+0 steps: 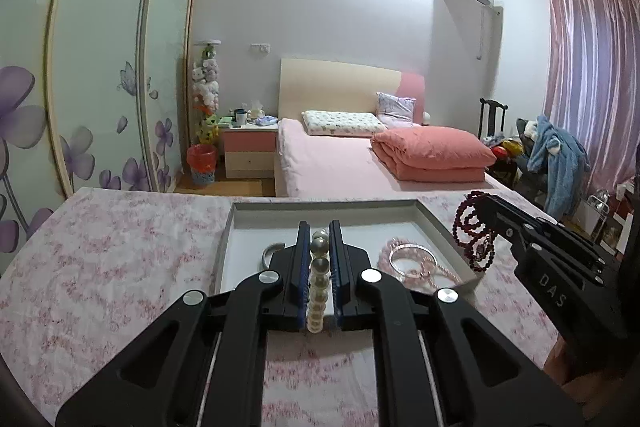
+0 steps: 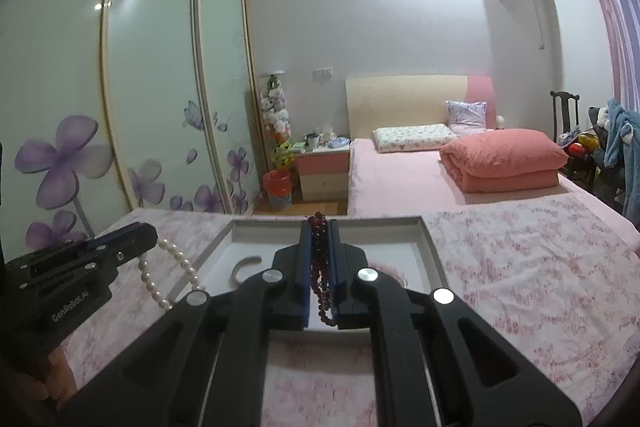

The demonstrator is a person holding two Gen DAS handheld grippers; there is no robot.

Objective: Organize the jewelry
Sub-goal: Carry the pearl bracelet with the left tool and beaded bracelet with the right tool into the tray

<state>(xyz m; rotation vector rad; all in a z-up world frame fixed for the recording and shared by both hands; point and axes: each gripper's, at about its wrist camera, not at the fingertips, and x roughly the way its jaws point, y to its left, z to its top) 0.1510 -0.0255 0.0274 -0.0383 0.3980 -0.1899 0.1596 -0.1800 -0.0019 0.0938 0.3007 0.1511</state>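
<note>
Above the tray (image 1: 440, 223), our left gripper (image 1: 319, 247) pinches limp, slippery pearls (image 1: 319, 267) and our right gripper (image 2: 319, 247) clamps dangling red beads (image 2: 319, 259).

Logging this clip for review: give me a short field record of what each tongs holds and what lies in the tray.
left tongs: shut on pearl strand
right tongs: shut on dark red bead strand
tray: shallow, white-lined, on floral cloth
in tray: silver cuff, pink bead strand with a clear bangle on it
</note>
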